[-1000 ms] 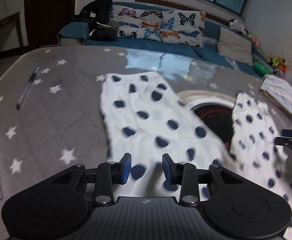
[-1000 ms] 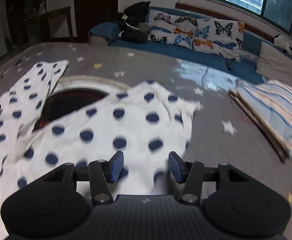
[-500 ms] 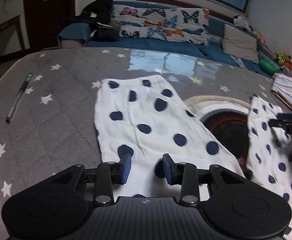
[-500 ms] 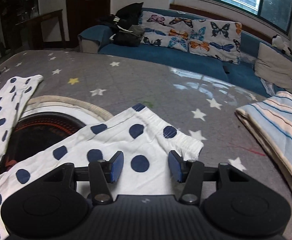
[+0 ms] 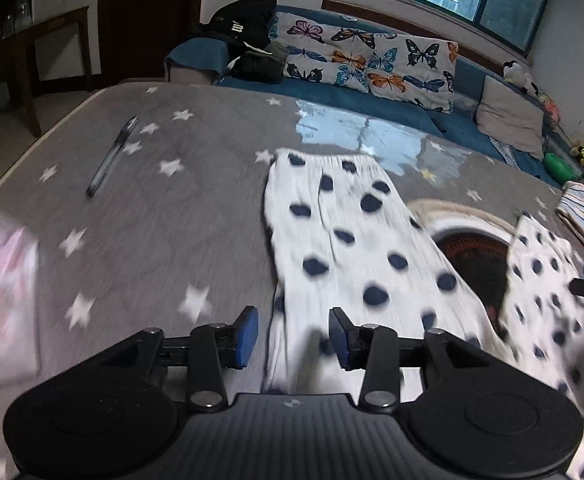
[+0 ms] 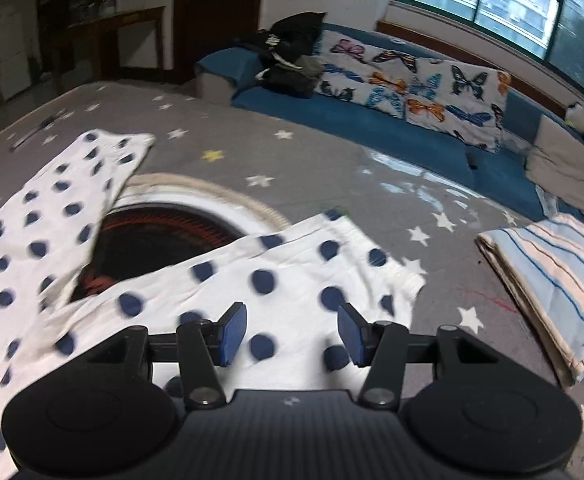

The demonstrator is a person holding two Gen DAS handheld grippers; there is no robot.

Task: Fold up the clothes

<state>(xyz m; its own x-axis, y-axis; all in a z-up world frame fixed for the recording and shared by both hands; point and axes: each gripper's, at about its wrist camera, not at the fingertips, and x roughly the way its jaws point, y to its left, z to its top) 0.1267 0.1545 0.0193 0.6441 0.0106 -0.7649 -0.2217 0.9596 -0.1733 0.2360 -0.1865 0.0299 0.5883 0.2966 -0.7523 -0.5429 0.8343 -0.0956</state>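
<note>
- Bottom of the left wrist view: your left gripper (image 5: 293, 334) hangs with its blue pads spread and nothing between them, low over the near part of one leg of the polka-dot trousers (image 5: 356, 256). Cloth shows in the gap, but the pads are not closed on it.
- Bottom of the right wrist view: your right gripper (image 6: 292, 334) is likewise spread and empty, above the other leg of the trousers (image 6: 275, 292).
- The trousers lie flat on the grey star-print cover (image 5: 179, 208), legs splayed in a V, with no fold visible. One leg runs to a hem in the upper middle of the left view; the other ends at centre right of the right view.
- Both frames are motion-blurred, so steady each gripper before you close it.
- A likely next move is to bring the two legs together. If so, pinch one layer edge cleanly, lift just enough to clear the cover, and carry it across without dragging.
- Middle distance: a round dark mat (image 6: 159, 236) shows between the legs. Keep the cloth from bunching there.
- Right edge: a folded striped cloth (image 6: 552, 280) lies well apart from the trousers. Keep the trousers off it.
- Upper left of the left view: a pen (image 5: 111, 156) lies well apart; nothing there concerns you.
</note>
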